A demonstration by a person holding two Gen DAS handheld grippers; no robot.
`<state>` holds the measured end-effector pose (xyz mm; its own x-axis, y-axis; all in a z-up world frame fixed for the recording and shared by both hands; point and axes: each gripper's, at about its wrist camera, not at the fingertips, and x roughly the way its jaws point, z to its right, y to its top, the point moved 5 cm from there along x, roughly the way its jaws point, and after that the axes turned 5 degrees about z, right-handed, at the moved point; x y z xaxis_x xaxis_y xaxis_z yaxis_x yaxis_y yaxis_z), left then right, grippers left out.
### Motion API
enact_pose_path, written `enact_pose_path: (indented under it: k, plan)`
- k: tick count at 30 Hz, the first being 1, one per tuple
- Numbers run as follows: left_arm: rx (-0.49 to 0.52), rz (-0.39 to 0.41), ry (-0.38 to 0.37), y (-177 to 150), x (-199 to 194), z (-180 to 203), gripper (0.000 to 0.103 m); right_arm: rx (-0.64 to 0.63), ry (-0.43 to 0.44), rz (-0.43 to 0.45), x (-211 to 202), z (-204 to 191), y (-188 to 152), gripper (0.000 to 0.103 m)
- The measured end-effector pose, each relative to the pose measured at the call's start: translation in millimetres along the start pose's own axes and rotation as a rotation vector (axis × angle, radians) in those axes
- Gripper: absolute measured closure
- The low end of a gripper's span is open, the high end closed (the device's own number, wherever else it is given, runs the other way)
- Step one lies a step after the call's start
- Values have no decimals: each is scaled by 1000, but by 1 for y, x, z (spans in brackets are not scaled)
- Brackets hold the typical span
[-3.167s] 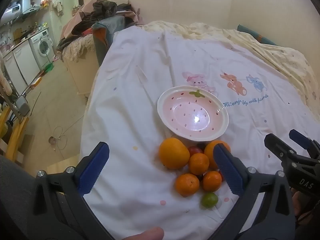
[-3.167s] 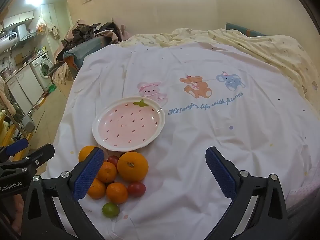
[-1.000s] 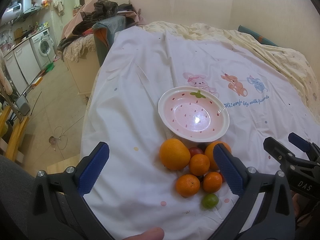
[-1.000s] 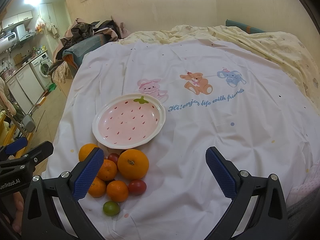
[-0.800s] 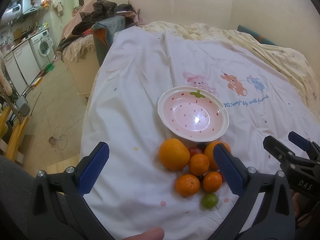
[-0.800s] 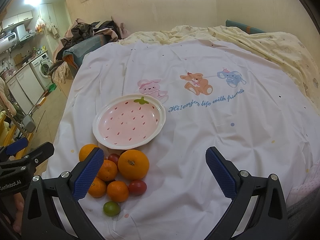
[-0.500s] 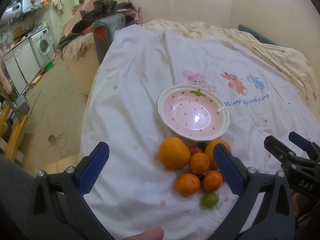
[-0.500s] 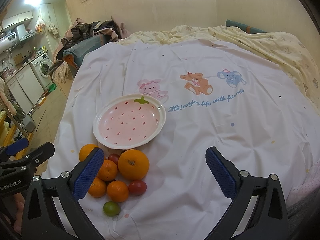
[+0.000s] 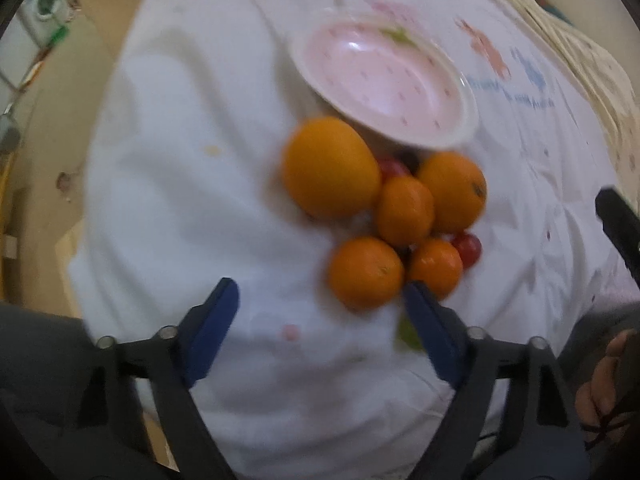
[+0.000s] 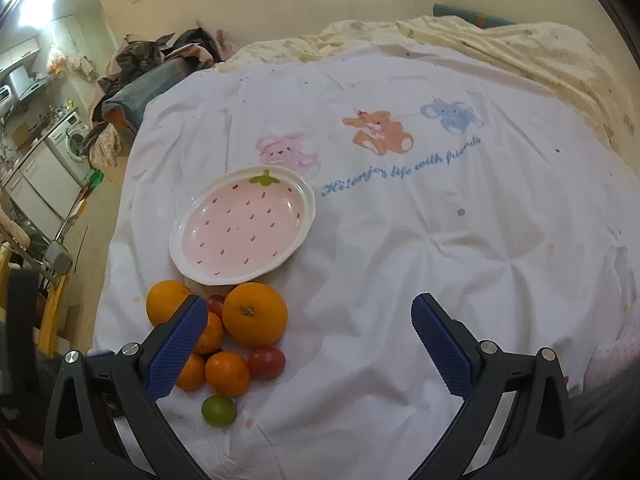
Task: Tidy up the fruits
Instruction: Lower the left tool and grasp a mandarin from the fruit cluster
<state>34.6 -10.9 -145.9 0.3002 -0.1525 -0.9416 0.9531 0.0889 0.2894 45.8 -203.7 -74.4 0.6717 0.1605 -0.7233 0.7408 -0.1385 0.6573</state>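
Note:
A pink strawberry-pattern plate [image 10: 240,228] [image 9: 384,80] lies on the white sheet. Just in front of it sits a cluster of fruit: a big orange [image 9: 330,168] [image 10: 255,314], several mandarins [image 9: 366,272], cherry tomatoes [image 10: 267,362] and a green lime [image 10: 218,411]. My left gripper [image 9: 320,300] points steeply down over the near side of the cluster and its jaws are closing. The nearest mandarin sits just ahead of its right fingertip [image 9: 416,300], and the pads touch nothing. That view is blurred. My right gripper [image 10: 308,312] hangs open above the sheet, gripping nothing.
The sheet [image 10: 440,240] carries cartoon animals and blue lettering, and a cream quilt [image 10: 520,48] lies behind it. Its left edge drops to the floor near a clothes pile [image 10: 160,64] and a washing machine [image 10: 74,140]. A person's hand [image 9: 600,380] shows at lower right.
My left gripper has dropped toward the fruit and tipped downward, so the cluster looms larger, and its jaws have narrowed. The right gripper and all the fruit stay put.

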Motion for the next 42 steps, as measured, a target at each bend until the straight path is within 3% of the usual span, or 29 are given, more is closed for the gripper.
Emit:
enact_pose_path:
  k: [4, 7, 11, 22, 28, 29, 30, 32, 42]
  plan:
    - [5, -40, -30, -3, 12, 14, 34, 24, 0, -13, 2, 6, 0, 0]
    - [1, -63, -32, -5, 18, 15, 51, 38, -3, -17, 3, 10, 0, 0]
    - [8, -59, -50, -2, 17, 18, 62, 71, 1, -34, 4, 16, 0, 0]
    - [-21, 31, -46, 3, -10, 10, 65, 75, -39, -63, 9, 26, -4, 0]
    - [-59, 97, -34, 6, -29, -4, 65, 140, 28, -156, 19, 31, -13, 0]
    - [-66, 105, -29, 7, -31, -6, 65, 159, 48, -179, 21, 32, -14, 3]
    - [-73, 109, -28, 7, -32, -6, 65, 166, 57, -203, 24, 32, -15, 16]
    - [-92, 111, -41, 9, -33, -10, 65, 169, 65, -263, 32, 31, -14, 26]
    - [-133, 107, -43, 9, -35, -17, 65, 152, 221, -457, 80, -10, -26, 27]
